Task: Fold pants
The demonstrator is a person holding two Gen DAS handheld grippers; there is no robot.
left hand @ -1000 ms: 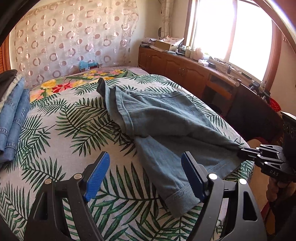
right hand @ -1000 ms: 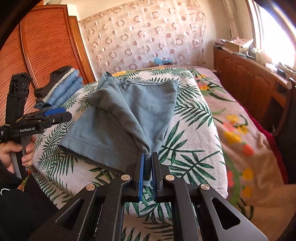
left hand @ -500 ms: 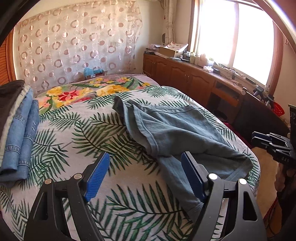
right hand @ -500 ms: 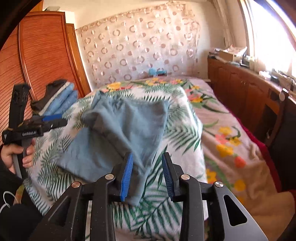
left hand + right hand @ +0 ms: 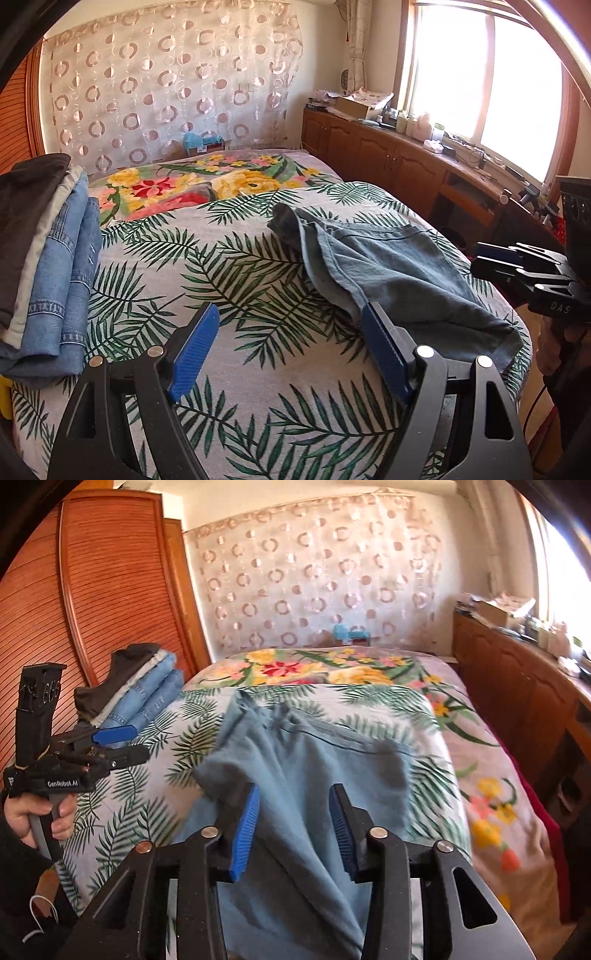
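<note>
The pants (image 5: 295, 768) lie in a loose, rumpled heap on the palm-leaf bedspread (image 5: 229, 266), toward the near right part of the bed, with one end trailing to the bed's edge. I'd judge the fold barely begun: the cloth is doubled over itself unevenly, with a thick ridge running along it and nothing squared up, so the smoothing and the real folds are all left to do.

My right hand-held gripper (image 5: 293, 827) hangs just above the cloth with its blue pads (image 5: 243, 830) apart; the jaws are opening, and the denim shows below the gap with nothing pinched. My left hand-held gripper (image 5: 284, 354) is spread wide over bare bedspread beside the pants, holding nothing.

A second ago my right gripper was clamped tight on a corner of the pants, pulling it taut; now that corner has dropped and the fabric has slumped. Both grippers have drawn back from the bed, so more of the room shows. At the left edge of the bed sits a stack of folded jeans (image 5: 70, 280), where it was before.
</note>
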